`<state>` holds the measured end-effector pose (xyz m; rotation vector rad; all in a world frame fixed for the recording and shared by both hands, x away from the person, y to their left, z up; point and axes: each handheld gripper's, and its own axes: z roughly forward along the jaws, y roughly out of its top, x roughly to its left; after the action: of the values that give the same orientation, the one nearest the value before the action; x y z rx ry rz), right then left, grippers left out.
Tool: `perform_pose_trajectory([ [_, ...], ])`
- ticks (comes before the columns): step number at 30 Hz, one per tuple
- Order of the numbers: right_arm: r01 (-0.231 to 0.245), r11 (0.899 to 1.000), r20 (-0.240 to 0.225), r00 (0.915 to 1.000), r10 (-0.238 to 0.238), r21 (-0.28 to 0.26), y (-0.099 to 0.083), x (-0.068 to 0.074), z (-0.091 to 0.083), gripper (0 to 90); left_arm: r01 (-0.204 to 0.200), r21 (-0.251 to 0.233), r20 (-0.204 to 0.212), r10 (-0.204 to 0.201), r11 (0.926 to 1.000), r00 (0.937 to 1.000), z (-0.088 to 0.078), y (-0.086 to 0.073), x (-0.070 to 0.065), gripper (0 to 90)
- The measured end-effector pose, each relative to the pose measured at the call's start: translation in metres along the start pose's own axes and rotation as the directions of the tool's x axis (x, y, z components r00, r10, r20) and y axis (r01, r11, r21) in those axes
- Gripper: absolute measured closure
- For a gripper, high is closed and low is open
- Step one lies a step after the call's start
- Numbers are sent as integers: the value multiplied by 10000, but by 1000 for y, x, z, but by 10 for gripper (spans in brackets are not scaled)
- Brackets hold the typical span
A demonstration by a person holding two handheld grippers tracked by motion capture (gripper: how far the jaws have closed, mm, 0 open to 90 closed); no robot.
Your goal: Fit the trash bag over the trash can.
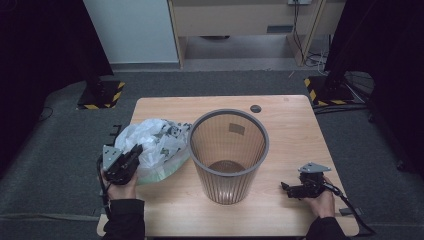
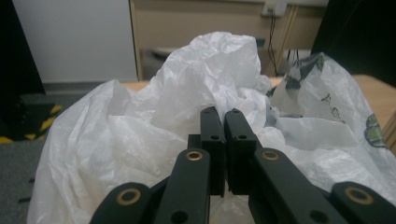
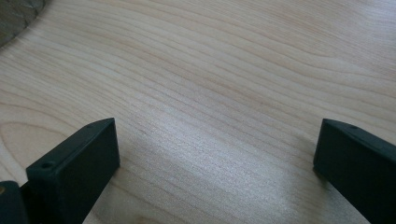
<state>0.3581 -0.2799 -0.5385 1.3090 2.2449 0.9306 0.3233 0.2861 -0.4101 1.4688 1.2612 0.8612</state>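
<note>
A crumpled white plastic bag (image 1: pixel 152 145) with dark print lies on the left part of the wooden table (image 1: pixel 290 125), touching the grey ribbed waste bin (image 1: pixel 225 185) that stands upright in the middle. My left gripper (image 1: pixel 134 152) is at the bag's near left side. In the left gripper view its jaws (image 2: pixel 223 116) are pressed together with a fold of the bag (image 2: pixel 187 93) pinched between them. My right gripper (image 1: pixel 286 187) rests low at the front right of the table, apart from the bin. Its jaws (image 3: pixel 215 140) stand wide open over bare wood (image 3: pixel 210 70).
A small black round cap (image 1: pixel 255 108) sits in the tabletop behind the bin. Two stand bases with yellow-black stripes (image 1: pixel 102 95) (image 1: pixel 325 90) stand on the grey floor beyond the far corners. The bin's edge (image 3: pixel 14 18) shows at the top left of the right gripper view.
</note>
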Motion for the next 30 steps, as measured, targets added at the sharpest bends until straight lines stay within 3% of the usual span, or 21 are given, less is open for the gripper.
perform_pose_trajectory([
  [5, -12, 10000, -3, 10000, 12, -3, 0, 0, 0, 5, 12, -671, -90, -18, 9977, 10000, -13, 11, 0, 875],
  [9, -10, 10000, -5, 10000, 10, -5, 0, 0, 0, 5, 175, -1470, -49, -184, 9890, 9998, -28, 24, -1, 875],
  [11, -6, 10000, -5, 10000, 6, -5, 0, 0, 0, 5, 216, -1611, -42, -226, 9867, 9997, -31, 27, -1, 875],
  [15, -8, 10000, -4, 10000, 8, -4, 0, 0, 0, 4, 379, -2370, 10, -388, 9708, 9992, -49, 42, -8, 874],
  [16, -9, 10000, -4, 10000, 9, -4, 0, 0, 0, 5, 379, -2370, 10, -388, 9708, 9992, -49, 42, -8, 875],
  [19, -6, 10000, -4, 10000, 6, -4, 0, 0, 0, 4, 308, -2925, -65, -342, 9558, 9994, -63, 55, -14, 874],
  [21, -8, 10000, -4, 10000, 8, -4, 0, 0, 0, 5, 312, -3036, -57, -345, 9523, 9994, -67, 58, -15, 874],
  [29, -5, 10000, -6, 10000, 5, -6, 0, 0, 0, 5, 234, -3796, -46, -272, 9249, 9996, -84, 76, -22, 874],
  [30, -4, 10000, -6, 10000, 4, -7, 0, 0, 0, 4, 238, -3972, -20, -268, 9174, 9996, -87, 81, -23, 873],
])
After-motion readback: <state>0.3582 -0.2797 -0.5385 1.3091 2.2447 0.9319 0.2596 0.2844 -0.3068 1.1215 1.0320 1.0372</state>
